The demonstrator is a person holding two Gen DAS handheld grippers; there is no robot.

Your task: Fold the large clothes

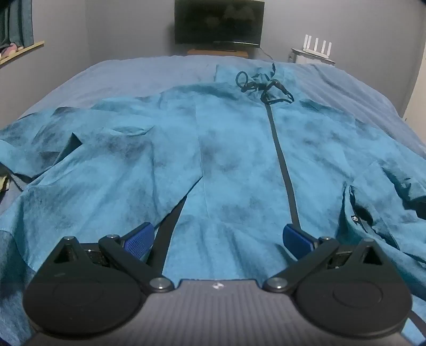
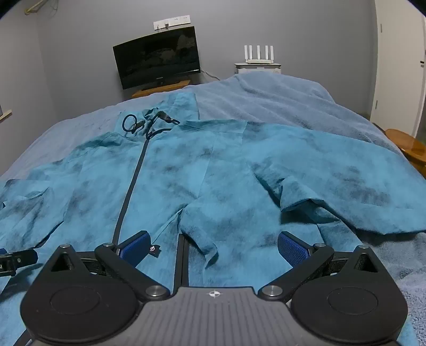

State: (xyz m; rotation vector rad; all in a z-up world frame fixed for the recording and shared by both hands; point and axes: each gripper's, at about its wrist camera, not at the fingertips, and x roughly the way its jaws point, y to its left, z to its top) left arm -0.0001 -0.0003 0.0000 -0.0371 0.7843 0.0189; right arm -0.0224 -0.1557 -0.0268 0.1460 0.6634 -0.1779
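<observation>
**Jacket spread flat on the bed, both grippers wide apart above its hem**

The jacket, a large teal garment mottled with darker patches, lies front-up across a bed covered by a blue blanket. Its dark zipper runs straight from the hem to the collar, where black drawcords lie in loose loops. 1 sleeve stretches off to the left side of the bed; the other, in the right wrist view, lies folded over toward the right edge.

The left gripper hangs over the hem, its 2 blue-padded fingers spread fully apart with only fabric below them, nothing pinched. The right gripper hangs over the hem too, beside a small dark label, its fingers likewise spread wide and holding nothing.

Beyond the bed a dark monitor stands on a wooden stand against the grey wall, and a white router with upright antennas sits to its right.
</observation>
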